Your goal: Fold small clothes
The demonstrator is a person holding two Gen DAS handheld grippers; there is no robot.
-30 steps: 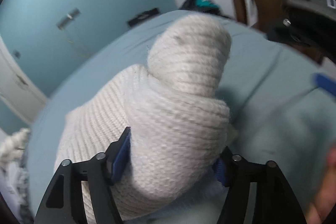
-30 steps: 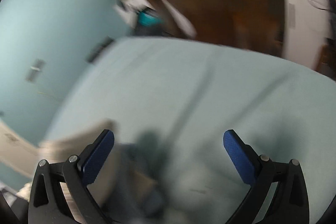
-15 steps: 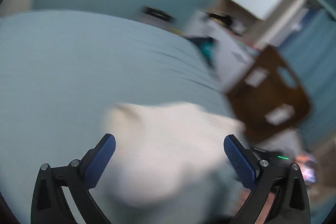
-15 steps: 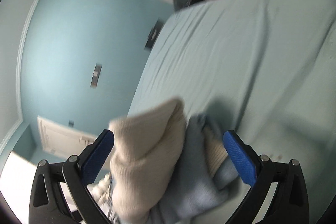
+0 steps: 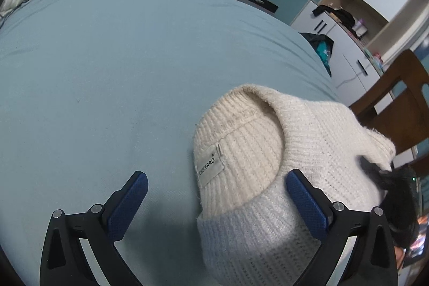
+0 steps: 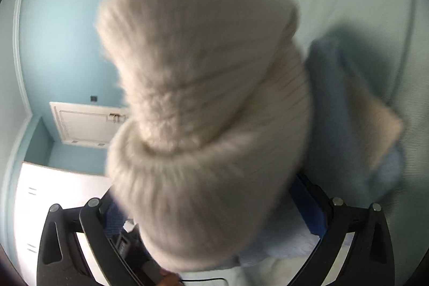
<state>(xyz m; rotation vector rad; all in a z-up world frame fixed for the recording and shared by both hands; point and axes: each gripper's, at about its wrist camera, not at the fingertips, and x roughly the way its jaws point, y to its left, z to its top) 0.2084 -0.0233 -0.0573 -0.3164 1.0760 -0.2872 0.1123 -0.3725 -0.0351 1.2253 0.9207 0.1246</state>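
Cream knit sweater (image 5: 289, 152) bunched on the pale blue bedsheet (image 5: 107, 71), collar and white neck label (image 5: 210, 165) turned up, near the sheet's right-hand edge in the left wrist view. Behind, teal wall, white cabinet (image 5: 356, 18) and a brown wooden chair (image 5: 396, 109) at right.

Left gripper (image 5: 214, 195) pitched steeply down over the bed, jaws spread as wide as they go, clamping nothing; left pad (image 5: 128, 203) over bare sheet, right pad (image 5: 305, 203) just beside the sweater's collar, contact unclear.

Right gripper (image 6: 214, 208) angled down more gently, seen dark at the right edge of the left view; jaws closing with a thick roll of the cream sweater (image 6: 203, 109) between them. Picture blurred, pads mostly hidden by the knit, so firm pinch or loose fit cannot be told. Blue-grey garment (image 6: 348, 111) lying on the sheet just right of the roll.
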